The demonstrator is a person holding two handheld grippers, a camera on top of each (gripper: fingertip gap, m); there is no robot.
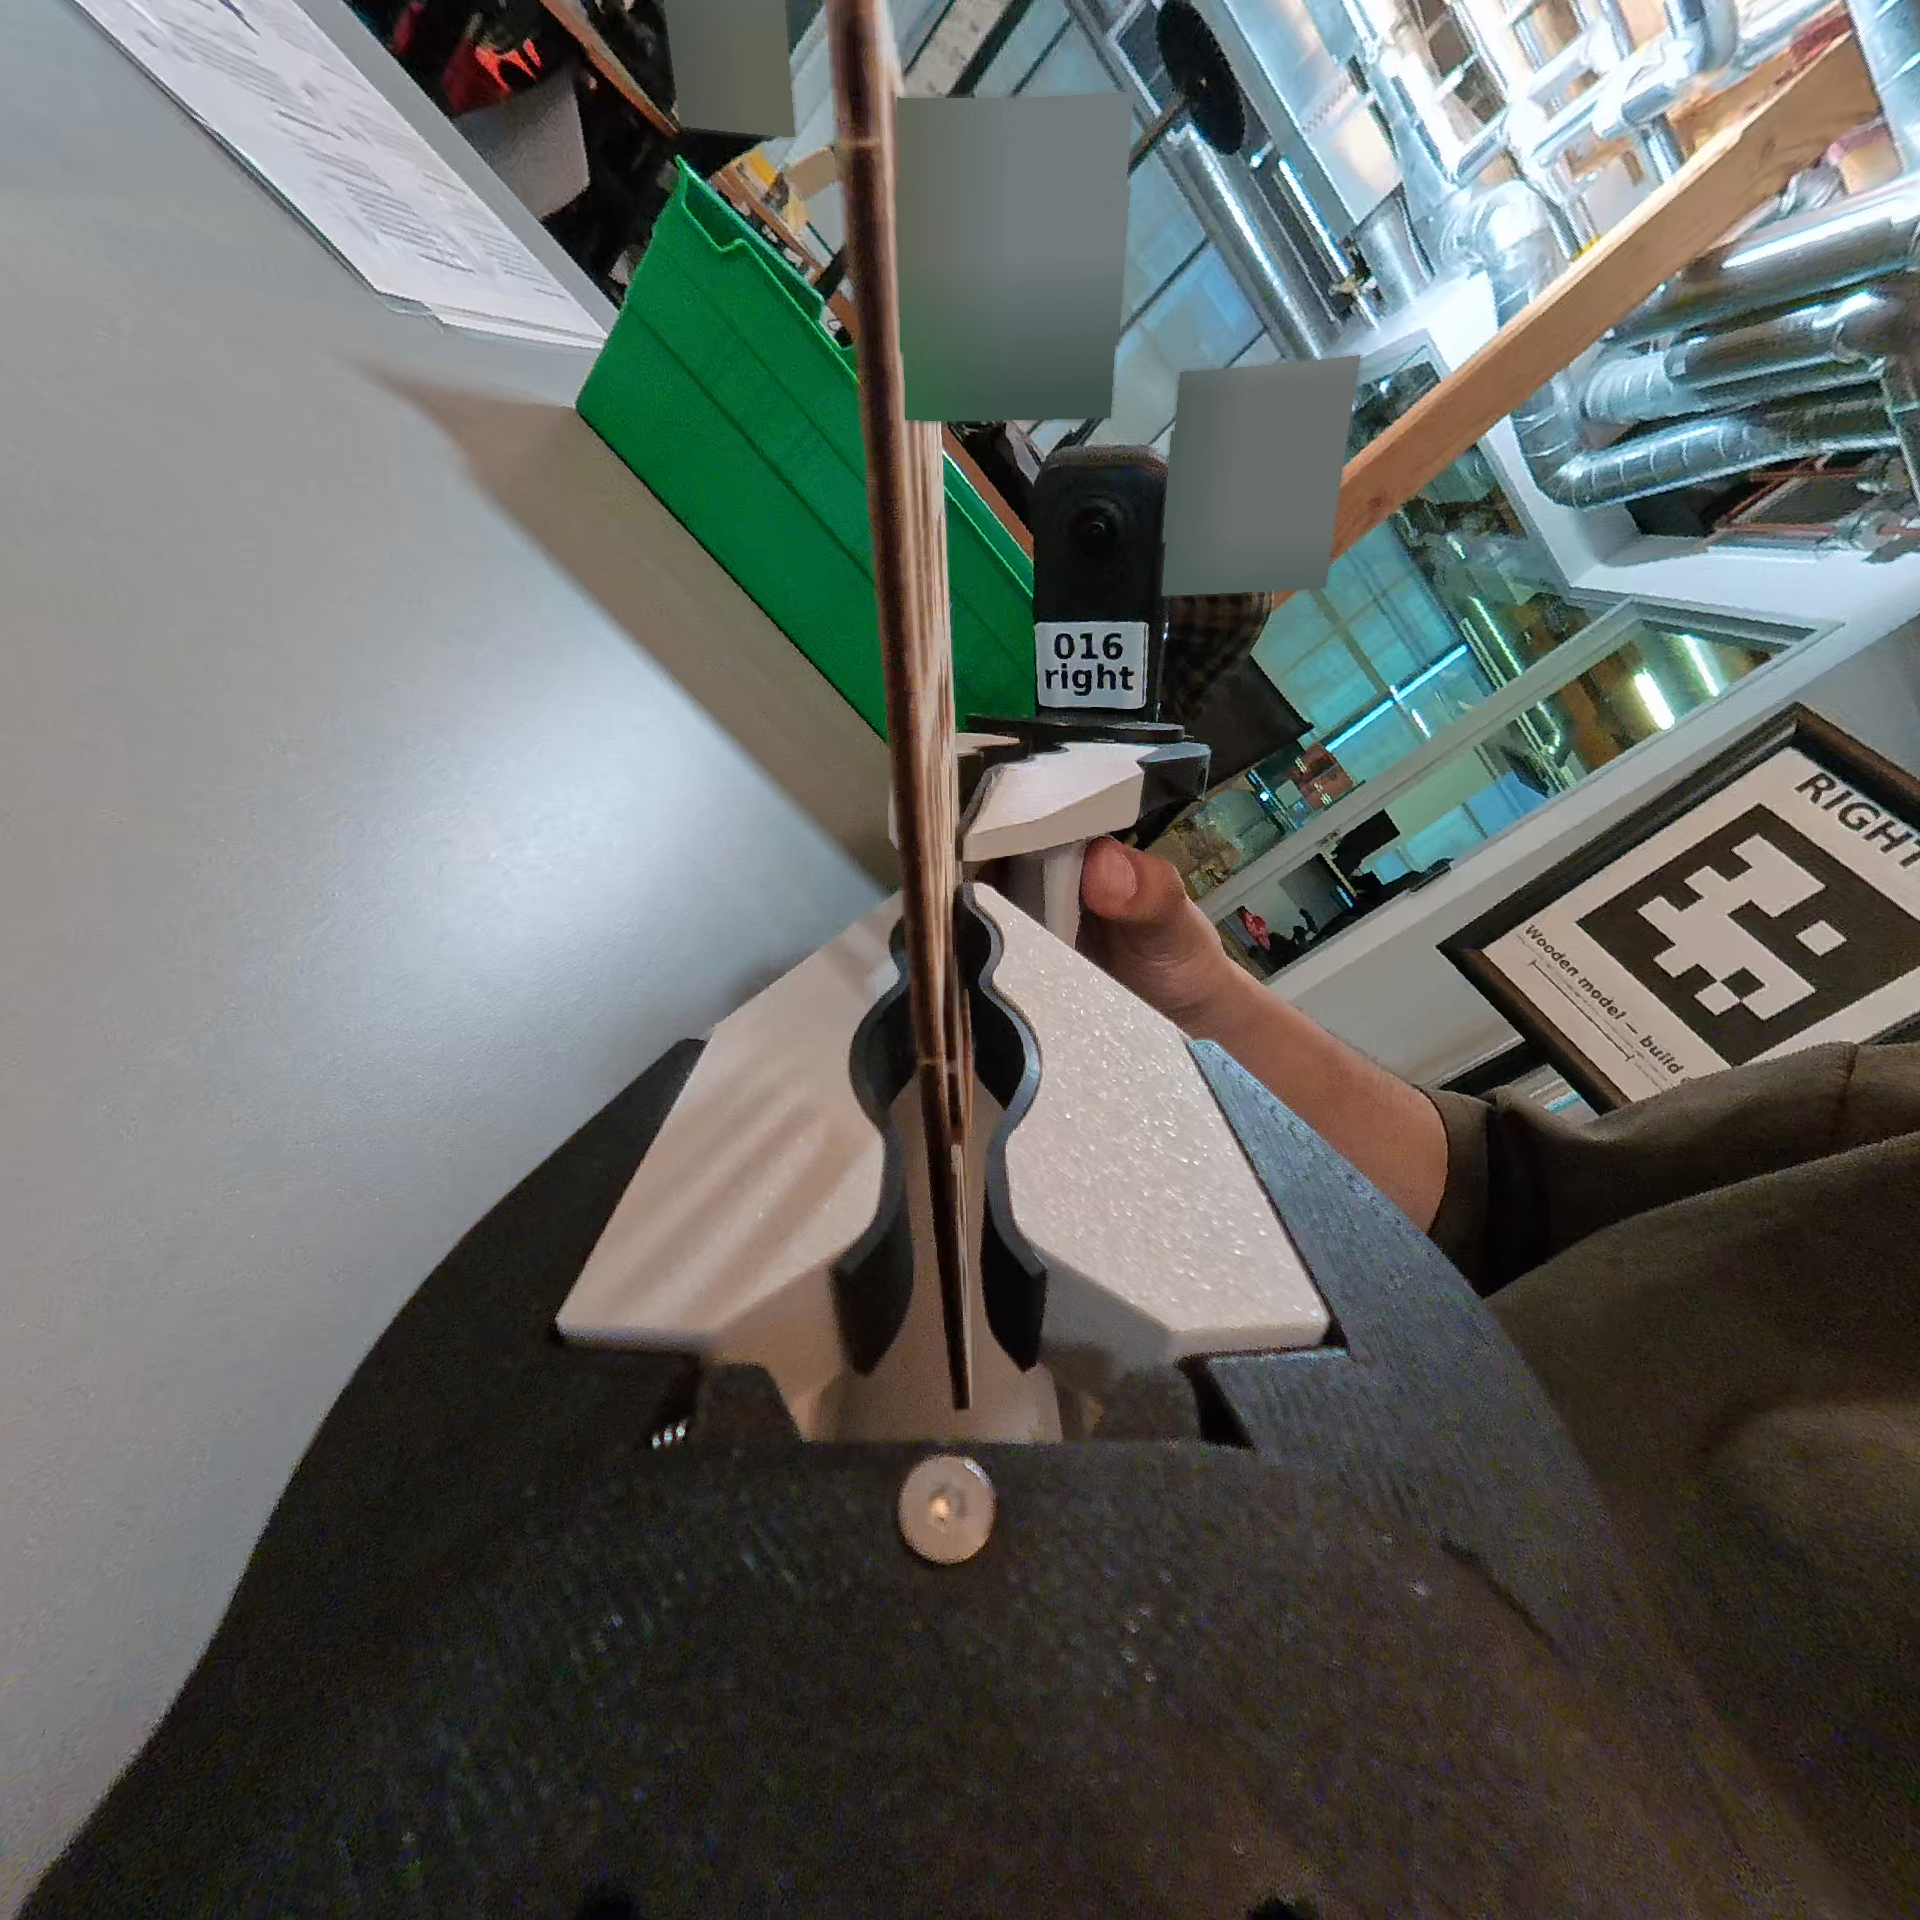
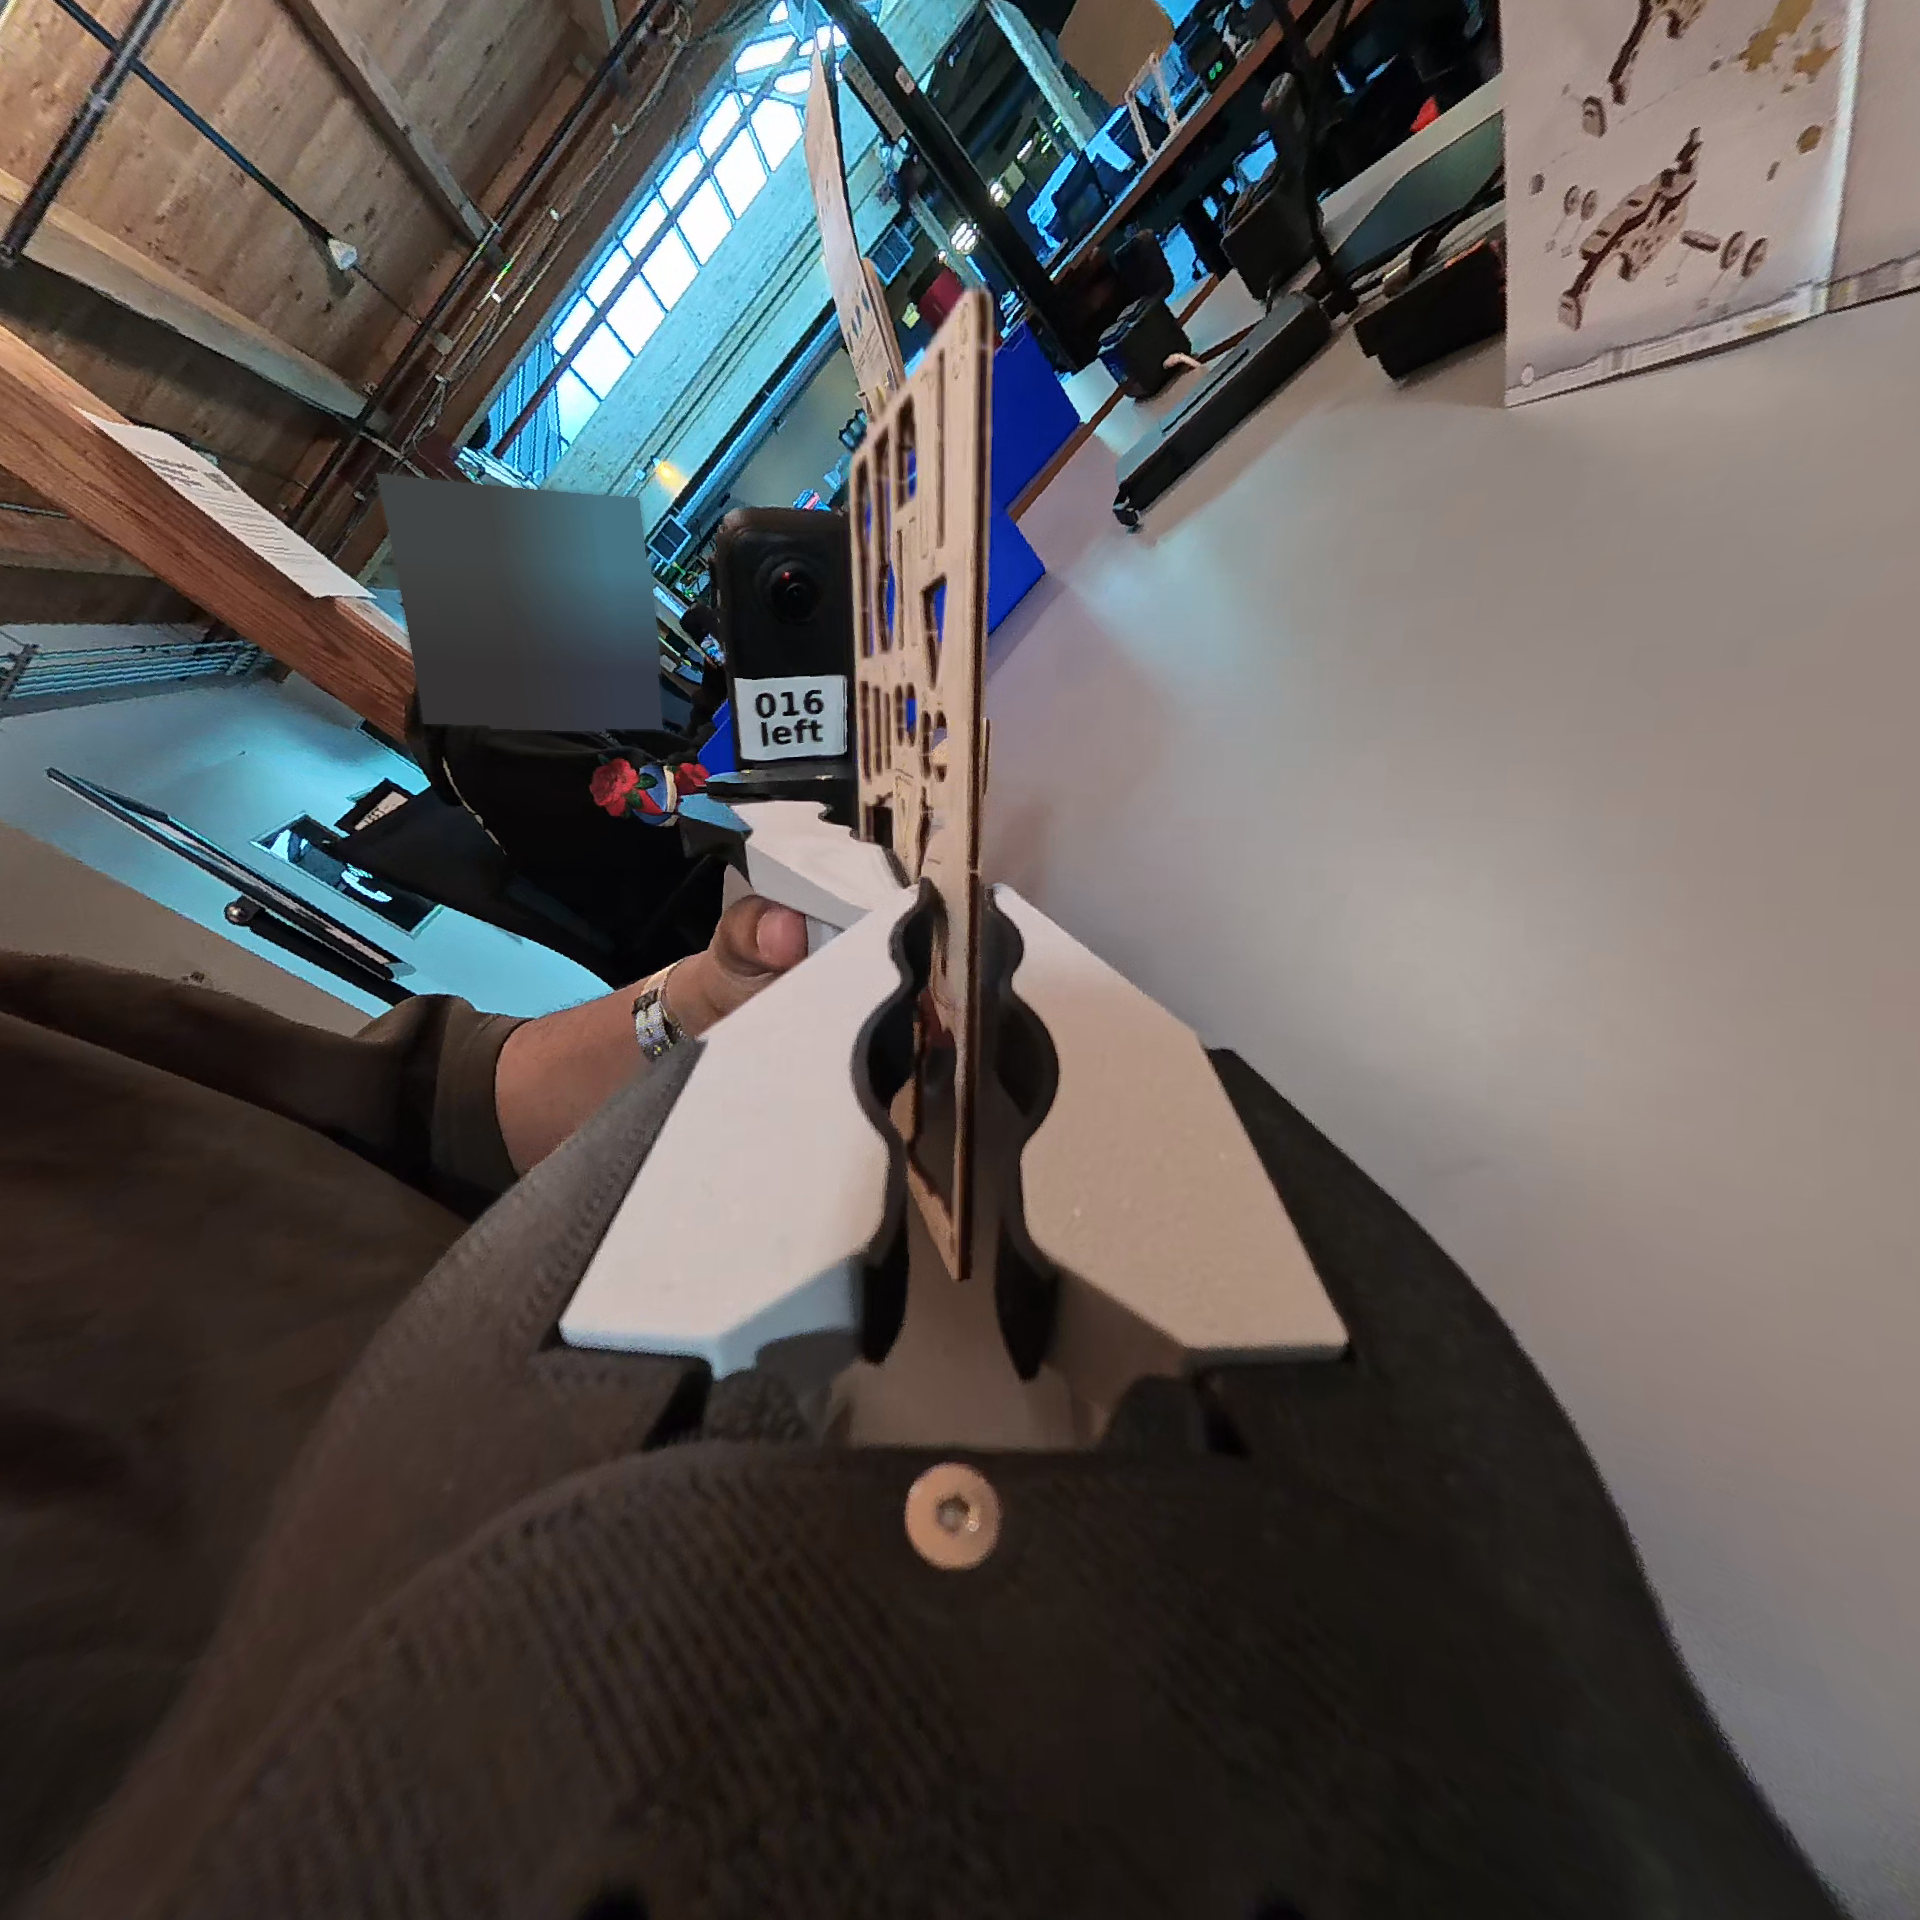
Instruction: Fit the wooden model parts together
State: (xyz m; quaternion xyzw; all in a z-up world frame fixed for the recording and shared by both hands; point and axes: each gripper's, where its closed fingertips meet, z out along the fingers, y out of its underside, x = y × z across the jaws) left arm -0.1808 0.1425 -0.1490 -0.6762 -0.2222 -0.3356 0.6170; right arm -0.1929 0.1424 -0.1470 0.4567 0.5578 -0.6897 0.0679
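A thin wooden sheet of laser-cut model parts (image 1: 914,623) is held edge-on between both grippers, above the grey table (image 1: 312,831). My left gripper (image 1: 935,925) is shut on its near edge, black pads pressing both faces. The right gripper (image 1: 1023,805) faces me from the other side and grips the same sheet, with a hand (image 1: 1143,925) on its handle. In the right wrist view the sheet (image 2: 925,623) shows its cut-out shapes, and my right gripper (image 2: 954,914) is shut on it. The left gripper (image 2: 821,842) and its hand (image 2: 758,945) sit just behind the sheet.
A green bin (image 1: 748,416) stands at the table's far edge beside a printed paper (image 1: 343,156). A framed marker sign (image 1: 1714,935) leans at the right. In the right wrist view an instruction sheet (image 2: 1683,187) lies on the table (image 2: 1455,831), with black devices (image 2: 1226,416) beyond. Only a small space, under 4 cm, lies between the two pairs of fingers.
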